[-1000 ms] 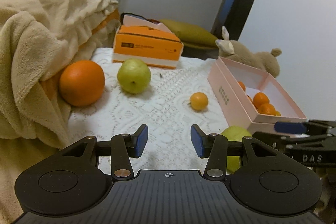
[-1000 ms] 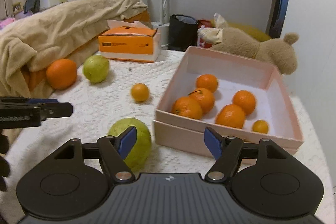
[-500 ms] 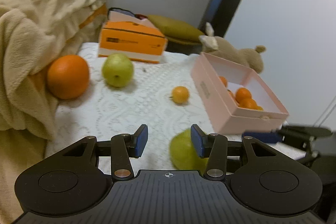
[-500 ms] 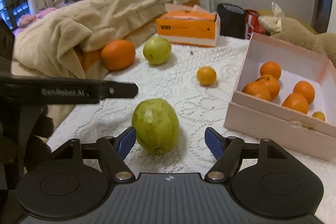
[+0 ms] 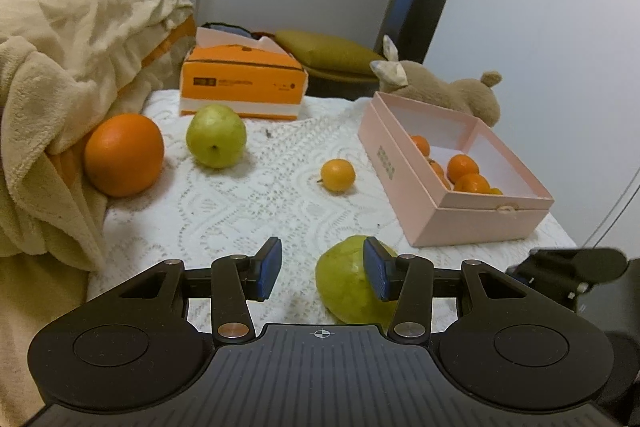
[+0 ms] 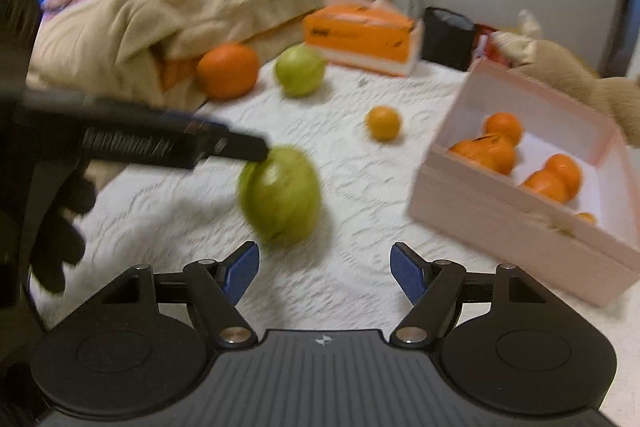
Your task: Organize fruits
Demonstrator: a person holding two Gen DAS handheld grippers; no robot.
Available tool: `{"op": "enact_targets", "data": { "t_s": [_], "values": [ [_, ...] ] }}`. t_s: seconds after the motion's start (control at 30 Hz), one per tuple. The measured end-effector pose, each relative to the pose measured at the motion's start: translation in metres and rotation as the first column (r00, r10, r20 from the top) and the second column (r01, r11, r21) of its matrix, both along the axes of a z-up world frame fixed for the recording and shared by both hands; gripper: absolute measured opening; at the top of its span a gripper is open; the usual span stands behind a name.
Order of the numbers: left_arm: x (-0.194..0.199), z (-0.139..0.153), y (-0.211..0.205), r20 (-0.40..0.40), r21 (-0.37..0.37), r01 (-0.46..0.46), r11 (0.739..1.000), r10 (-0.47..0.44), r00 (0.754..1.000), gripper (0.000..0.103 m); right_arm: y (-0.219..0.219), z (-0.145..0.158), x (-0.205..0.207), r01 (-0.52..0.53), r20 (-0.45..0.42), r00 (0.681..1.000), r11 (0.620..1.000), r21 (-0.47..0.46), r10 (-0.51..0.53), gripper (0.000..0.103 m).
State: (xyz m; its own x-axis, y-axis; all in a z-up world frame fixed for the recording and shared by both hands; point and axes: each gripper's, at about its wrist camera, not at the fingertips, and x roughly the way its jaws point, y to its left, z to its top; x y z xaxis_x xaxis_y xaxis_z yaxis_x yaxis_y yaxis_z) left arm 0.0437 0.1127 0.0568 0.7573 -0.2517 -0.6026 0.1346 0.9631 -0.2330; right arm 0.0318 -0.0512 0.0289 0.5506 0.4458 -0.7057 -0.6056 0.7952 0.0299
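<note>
Nearest, the left gripper [image 5: 320, 269] is seen with jaws parted and nothing clamped; the near green fruit [image 5: 352, 281] lies on the lace-covered surface [image 5: 248, 203] off to the right of the gap, partly hidden behind the right-hand pad, so it is not centred between the jaws. In the right wrist view the same fruit [image 6: 280, 195] is blurred but sits ahead of the right gripper [image 6: 324, 271] and a little left of its centre line, well clear of the pads; those jaws are also released and empty. Its long axis is read as roughly upright, slightly tilted, though blur makes this uncertain. A tip of the left tool appears to touch the fruit's upper left side; contact cannot be confirmed. The left gripper is judged nearer, needing a shift rightward. Farther out, a small orange [image 5: 338, 175] is seen alone mid-surface, with the pink box [image 5: 460, 223] of oranges to its right. Farthest, a second green fruit [image 5: 216, 137] and a large orange [image 5: 124, 155] are placed by the blanket [image 5: 60, 67].
</note>
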Motion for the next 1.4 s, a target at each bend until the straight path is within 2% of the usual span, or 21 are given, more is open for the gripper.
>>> {"op": "enact_targets", "data": {
  "t_s": [0.07, 0.1, 0.13, 0.23, 0.63, 0.83, 0.93, 1.13, 1.2, 1.3, 1.4],
  "values": [
    [0.0, 0.001, 0.001, 0.006, 0.0, -0.002, 1.0, 0.002, 1.0, 0.05, 0.008, -0.004, -0.002, -0.023, -0.001, 1.0, 1.0, -0.018, 0.023, 0.062],
    [0.0, 0.001, 0.001, 0.007, 0.0, -0.003, 1.0, 0.003, 1.0, 0.05, 0.014, -0.006, -0.002, -0.037, -0.003, 0.999, 0.999, -0.026, 0.037, 0.049],
    [0.0, 0.001, 0.001, 0.009, 0.0, -0.003, 1.0, 0.003, 1.0, 0.05, 0.017, -0.006, -0.002, -0.046, -0.004, 0.999, 0.999, -0.027, 0.046, 0.043],
    [-0.001, 0.002, 0.002, 0.014, -0.002, -0.004, 1.0, 0.004, 1.0, 0.05, 0.022, -0.001, -0.002, -0.046, 0.016, 0.999, 0.999, -0.013, 0.046, 0.037],
    [-0.003, 0.007, 0.011, 0.045, -0.022, -0.033, 0.999, 0.034, 0.998, 0.048, 0.03, 0.026, 0.022, 0.015, 0.104, 0.994, 0.999, 0.041, -0.02, 0.037],
    [-0.005, 0.012, 0.018, 0.068, -0.023, -0.062, 0.998, 0.063, 0.996, 0.048, 0.034, 0.031, 0.045, 0.044, 0.146, 0.988, 0.999, 0.019, -0.047, 0.037],
    [-0.004, 0.011, 0.022, 0.071, -0.017, -0.083, 0.996, 0.084, 0.994, 0.048, 0.035, 0.035, 0.067, 0.058, 0.115, 0.991, 0.998, 0.037, -0.062, 0.037],
    [-0.001, 0.006, 0.025, 0.055, -0.009, -0.086, 0.996, 0.086, 0.995, 0.048, 0.052, 0.035, 0.13, 0.11, -0.019, 0.994, 0.992, 0.068, -0.109, 0.038],
    [-0.001, 0.005, 0.024, 0.059, -0.005, -0.071, 0.997, 0.072, 0.996, 0.048, 0.059, 0.033, 0.153, 0.161, -0.07, 0.985, 0.986, 0.039, -0.159, 0.038],
    [0.0, 0.003, 0.024, 0.056, -0.008, -0.064, 0.998, 0.064, 0.996, 0.048, 0.069, 0.025, 0.175, 0.222, -0.083, 0.971, 0.974, -0.054, -0.226, 0.038],
    [0.001, 0.001, 0.025, 0.047, -0.01, -0.065, 0.998, 0.066, 0.997, 0.048, 0.077, 0.019, 0.181, 0.204, -0.082, 0.974, 0.973, -0.105, -0.213, 0.038]
  ]
}}
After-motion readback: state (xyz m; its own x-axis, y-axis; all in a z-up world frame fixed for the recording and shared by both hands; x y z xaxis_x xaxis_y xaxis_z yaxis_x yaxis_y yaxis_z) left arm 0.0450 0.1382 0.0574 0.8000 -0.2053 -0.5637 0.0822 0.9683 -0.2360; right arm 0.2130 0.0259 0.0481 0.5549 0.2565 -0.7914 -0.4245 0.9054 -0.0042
